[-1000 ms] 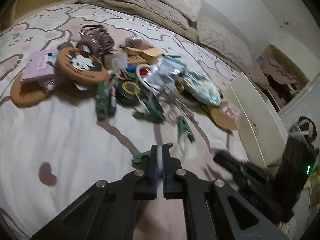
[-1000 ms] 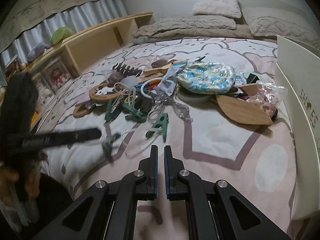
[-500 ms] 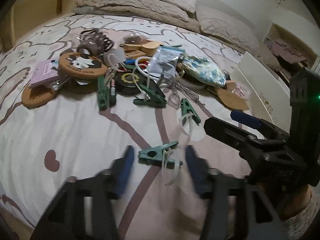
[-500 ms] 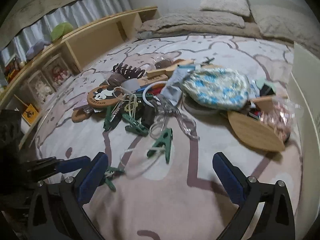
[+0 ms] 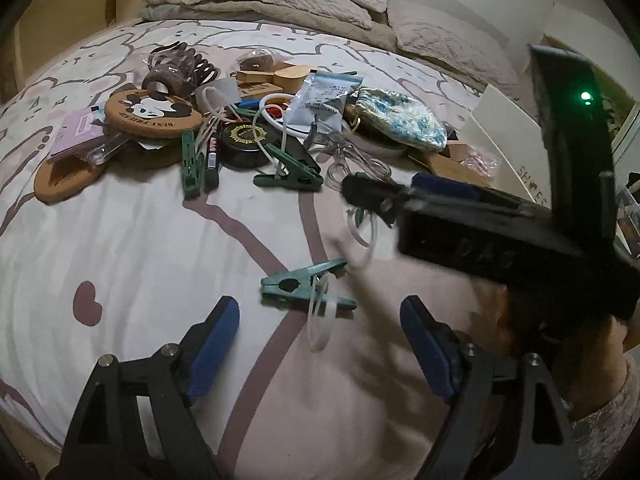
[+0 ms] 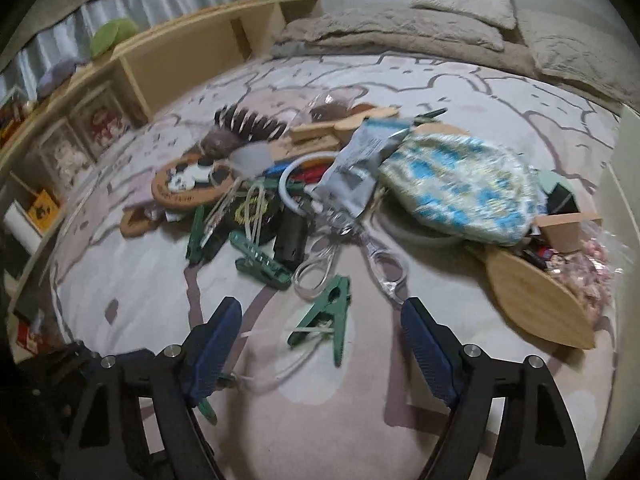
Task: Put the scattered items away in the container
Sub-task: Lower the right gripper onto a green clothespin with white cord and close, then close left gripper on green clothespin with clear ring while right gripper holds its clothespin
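Scattered items [image 5: 256,120] seen heaped on patterned bed cover [image 5: 132,248]: cork coasters, green clothes pegs, scissors, floral pouch [image 6: 460,188], plastic bags. One green peg [image 5: 304,286] with clear loop lies apart, just ahead of left gripper [image 5: 320,320]; jaws opening, nothing gripped. Second peg [image 6: 326,316] lies between fingers of right gripper [image 6: 322,320]; jaws closing, pads not touching it. White box [image 5: 516,140] stands at bed edge.
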`<state>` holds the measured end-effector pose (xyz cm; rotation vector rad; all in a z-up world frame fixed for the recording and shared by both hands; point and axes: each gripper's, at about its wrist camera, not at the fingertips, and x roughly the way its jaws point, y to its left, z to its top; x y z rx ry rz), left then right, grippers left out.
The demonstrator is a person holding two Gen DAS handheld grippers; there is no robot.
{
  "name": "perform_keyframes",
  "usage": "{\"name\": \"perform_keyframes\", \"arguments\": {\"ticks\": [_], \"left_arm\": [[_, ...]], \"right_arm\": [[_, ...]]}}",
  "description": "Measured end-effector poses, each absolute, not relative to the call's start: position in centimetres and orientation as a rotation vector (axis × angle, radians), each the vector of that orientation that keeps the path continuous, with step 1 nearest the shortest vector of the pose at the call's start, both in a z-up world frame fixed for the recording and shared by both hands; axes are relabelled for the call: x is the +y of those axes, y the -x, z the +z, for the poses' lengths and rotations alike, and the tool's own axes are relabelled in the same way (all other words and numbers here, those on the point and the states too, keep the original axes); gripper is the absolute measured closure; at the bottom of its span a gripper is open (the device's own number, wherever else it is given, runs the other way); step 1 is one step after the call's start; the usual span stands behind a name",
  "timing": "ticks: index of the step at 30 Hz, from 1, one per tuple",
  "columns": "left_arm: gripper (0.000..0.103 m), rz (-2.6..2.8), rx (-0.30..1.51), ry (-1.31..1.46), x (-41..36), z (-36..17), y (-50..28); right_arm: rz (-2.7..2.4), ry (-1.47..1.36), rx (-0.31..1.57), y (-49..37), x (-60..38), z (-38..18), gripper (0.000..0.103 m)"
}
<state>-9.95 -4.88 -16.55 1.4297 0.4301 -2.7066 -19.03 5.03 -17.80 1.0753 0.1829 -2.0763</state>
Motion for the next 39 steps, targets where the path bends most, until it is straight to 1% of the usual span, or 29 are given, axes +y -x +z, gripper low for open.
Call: {"name": "perform_keyframes", "arguments": {"ticks": [1, 2, 3, 5, 7, 8, 14, 23, 25, 26, 31, 36, 39], "left_arm": [[0.020, -2.701, 0.437, -1.434, -5.0, -16.6, 10.0], [0.020, -2.698, 0.442, -1.439, -5.0, -16.7, 10.0], [0.020, -2.695, 0.444, -1.445, -5.0, -16.8, 10.0], [0.020, -2.693, 0.432, -1.454, -4.8, -16.8, 10.1], [0.020, -2.693, 0.419, -1.463, -4.6, -16.9, 10.2], [0.020, -2.695, 0.419, -1.467, -4.6, -16.9, 10.2], [0.020, -2.702, 0.471, -1.463, -5.0, -16.8, 10.2], [0.020, -2.640, 0.443, -1.424, -5.7, -16.4, 9.7], [0.017, -2.610, 0.434, -1.427, -6.0, -16.5, 9.7], [0.013, -2.593, 0.425, -1.428, -6.0, -16.6, 9.7], [0.012, -2.540, 0.390, -1.409, -6.3, -16.7, 9.5], [0.011, -2.475, 0.424, -1.412, -7.4, -16.9, 9.3], [0.010, -2.465, 0.485, -1.448, -7.7, -16.9, 8.9]], "right_arm": [[-2.068, -1.080, 0.210, 18.8, 4.7, -18.2, 0.027], [-2.062, -1.087, 0.238, 18.7, 4.4, -18.5, 0.040], [-2.070, -1.088, 0.274, 18.5, 4.3, -18.8, 0.045], [-2.090, -1.078, 0.303, 18.3, 4.5, -18.8, 0.059], [-2.091, -1.078, 0.293, 18.4, 5.1, -18.5, 0.069], [-2.093, -1.079, 0.292, 18.4, 5.5, -18.4, 0.071], [-2.111, -1.081, 0.287, 17.6, 7.6, -17.9, 0.071], [-2.110, -1.097, 0.355, 15.3, 10.1, -17.5, 0.071], [-2.105, -1.132, 0.374, 15.0, 10.7, -18.2, 0.071], [-2.105, -1.135, 0.359, 14.9, 11.1, -18.4, 0.071], [-2.115, -1.144, 0.298, 14.6, 12.2, -18.3, 0.071], [-2.124, -1.138, 0.289, 14.5, 12.2, -18.4, 0.071], [-2.118, -1.142, 0.260, 14.7, 12.5, -18.5, 0.071]]}}
